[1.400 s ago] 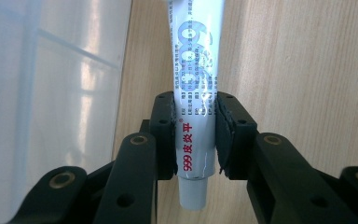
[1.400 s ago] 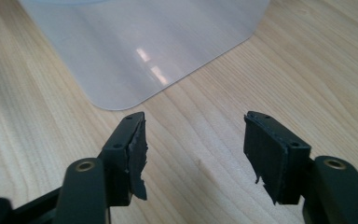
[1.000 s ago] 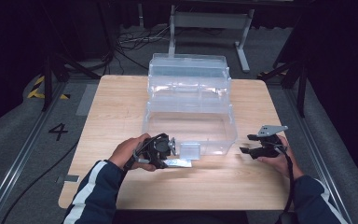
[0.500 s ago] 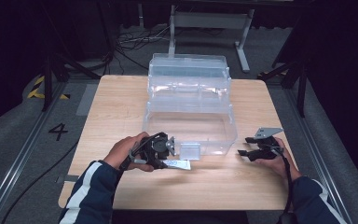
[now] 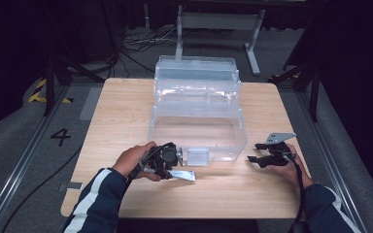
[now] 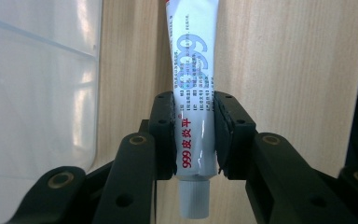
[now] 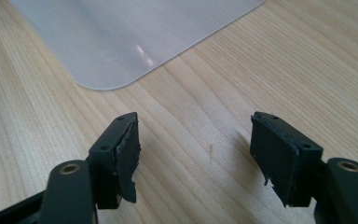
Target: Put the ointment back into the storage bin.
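A clear plastic storage box (image 5: 197, 131) stood open in the middle of a light wooden table (image 5: 126, 107). Its upper trays were folded back in steps toward the far edge, and its deep lower compartment faced the person. What lay inside the trays could not be made out through the glare; the lower compartment looked bare from the high view.

The left gripper (image 5: 167, 160), held in the person's left hand (image 5: 135, 159), sat low over the table just in front of the box's near left corner. Its jaws were clamped on a white tube (image 6: 193, 98) of ointment with red and blue print. In the left gripper view, the pads pressed both sides of the tube near its ribbed white cap (image 6: 194, 198), which pointed back toward the camera, while the flat crimped end reached away over the wood. The wall of the box (image 6: 37, 93) stood just beside the tube. From above, the tube (image 5: 182, 174) lay nearly flat, close to the tabletop.

The right gripper (image 5: 258, 152) hovered near the box's near right corner, well apart from the tube. Its jaws stood wide apart with nothing between them, only bare wood (image 7: 200, 140) below.
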The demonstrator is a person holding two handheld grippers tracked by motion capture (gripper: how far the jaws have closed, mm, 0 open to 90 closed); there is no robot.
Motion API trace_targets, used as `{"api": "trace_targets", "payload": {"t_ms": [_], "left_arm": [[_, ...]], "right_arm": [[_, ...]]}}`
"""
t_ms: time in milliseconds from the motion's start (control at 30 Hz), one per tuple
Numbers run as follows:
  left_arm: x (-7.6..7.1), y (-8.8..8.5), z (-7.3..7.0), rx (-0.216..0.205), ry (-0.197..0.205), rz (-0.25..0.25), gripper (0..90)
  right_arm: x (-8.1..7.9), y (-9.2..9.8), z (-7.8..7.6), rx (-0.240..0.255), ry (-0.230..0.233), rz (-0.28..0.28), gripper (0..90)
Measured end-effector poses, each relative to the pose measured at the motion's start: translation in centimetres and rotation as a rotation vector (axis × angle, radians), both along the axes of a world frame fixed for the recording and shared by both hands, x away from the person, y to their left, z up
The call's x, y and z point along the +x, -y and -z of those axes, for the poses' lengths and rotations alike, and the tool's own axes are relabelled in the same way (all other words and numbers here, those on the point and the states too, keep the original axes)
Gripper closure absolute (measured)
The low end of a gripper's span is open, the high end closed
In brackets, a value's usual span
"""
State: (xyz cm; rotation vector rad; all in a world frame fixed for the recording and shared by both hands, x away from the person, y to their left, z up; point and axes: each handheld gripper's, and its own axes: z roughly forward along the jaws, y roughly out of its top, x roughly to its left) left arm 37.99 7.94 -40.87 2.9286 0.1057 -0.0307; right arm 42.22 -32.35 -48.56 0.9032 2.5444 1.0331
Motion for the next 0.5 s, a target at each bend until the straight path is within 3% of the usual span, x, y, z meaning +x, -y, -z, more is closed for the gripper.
{"api": "trace_targets", "payload": {"t_ms": [167, 267, 500], "left_arm": [[-0.5, -0.3, -1.8, -0.044, 0.013, 0.017, 71.2], [-1.3, -0.3, -3.8, -0.091, 0.035, 0.05, 71.2], [-1.7, -0.5, -5.8, -0.116, 0.091, 0.047, 71.2]], "right_arm": [[0.0, 0.0, 0.0, 0.006, -0.005, 0.003, 33.4], [0.0, 0.1, 0.1, 0.008, -0.007, 0.005, 33.3], [0.0, 0.0, 0.1, 0.012, -0.008, 0.011, 33.4]]}}
